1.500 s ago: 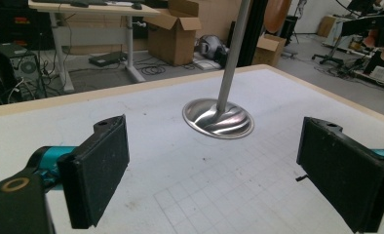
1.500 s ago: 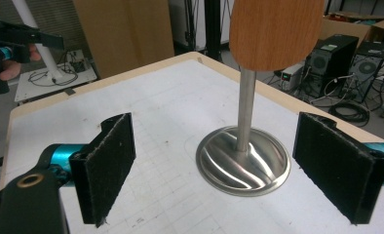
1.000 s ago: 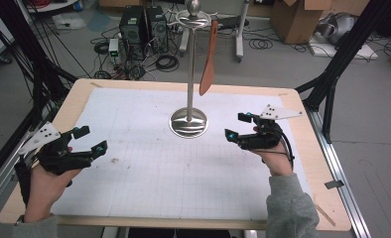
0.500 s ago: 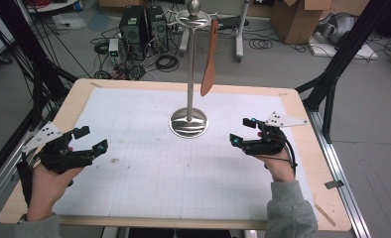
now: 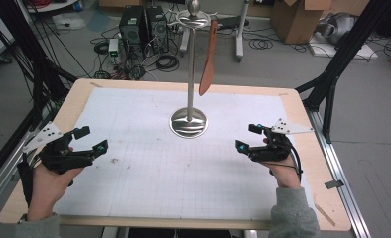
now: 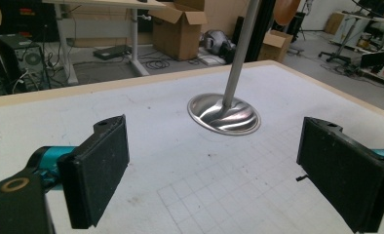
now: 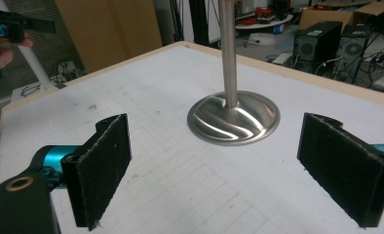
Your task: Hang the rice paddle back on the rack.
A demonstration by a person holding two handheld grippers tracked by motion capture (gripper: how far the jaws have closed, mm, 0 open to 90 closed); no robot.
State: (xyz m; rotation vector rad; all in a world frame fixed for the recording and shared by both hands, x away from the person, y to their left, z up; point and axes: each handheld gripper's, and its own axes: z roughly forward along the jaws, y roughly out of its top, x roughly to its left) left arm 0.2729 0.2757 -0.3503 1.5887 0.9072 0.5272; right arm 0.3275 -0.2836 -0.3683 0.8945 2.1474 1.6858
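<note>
I held my left gripper low over the near left of the white grid mat, its jaws spread wide with nothing between them. My right gripper sat over the mat's right side, released as well, jaws standing apart and empty. Both pointed inward at the steel stand, whose round base rested on the far middle of the mat, well apart from either claw. A brown wooden spatula hung from the stand's top arm, right of the pole, its blade clear of the table.
</note>
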